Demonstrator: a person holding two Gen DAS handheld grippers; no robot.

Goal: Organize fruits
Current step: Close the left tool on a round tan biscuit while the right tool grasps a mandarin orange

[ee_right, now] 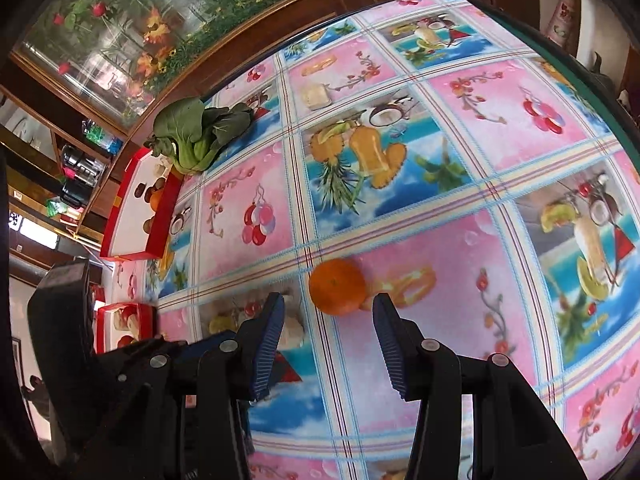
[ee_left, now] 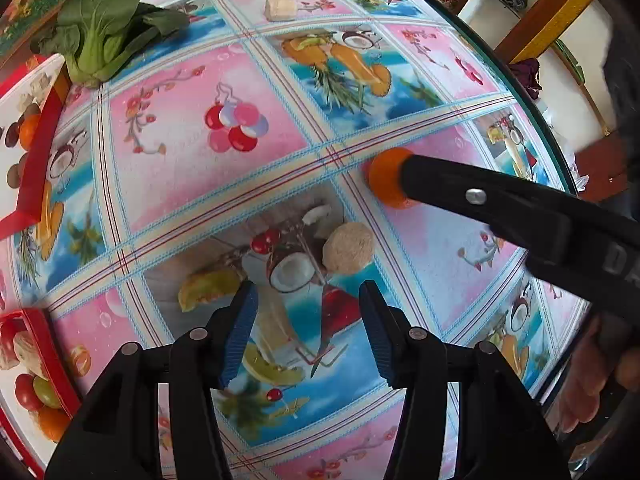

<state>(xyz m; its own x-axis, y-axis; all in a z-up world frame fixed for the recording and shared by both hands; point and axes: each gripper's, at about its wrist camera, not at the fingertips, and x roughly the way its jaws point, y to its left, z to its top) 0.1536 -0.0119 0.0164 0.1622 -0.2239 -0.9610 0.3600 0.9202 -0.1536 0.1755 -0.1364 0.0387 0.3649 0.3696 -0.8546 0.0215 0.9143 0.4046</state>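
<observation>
Tangerine sits just beyond our right claw, whose jaws gape empty; our left claw is likewise half-open, holding nothing.

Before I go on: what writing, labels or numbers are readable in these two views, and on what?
"DA", cut off at the frame edge: raised letters on the black body of the right claw, left wrist view.
Dark script on the tablecloth, pink panels: too blurred to read.
Small yellow tag, background furniture: too small to read.
</observation>
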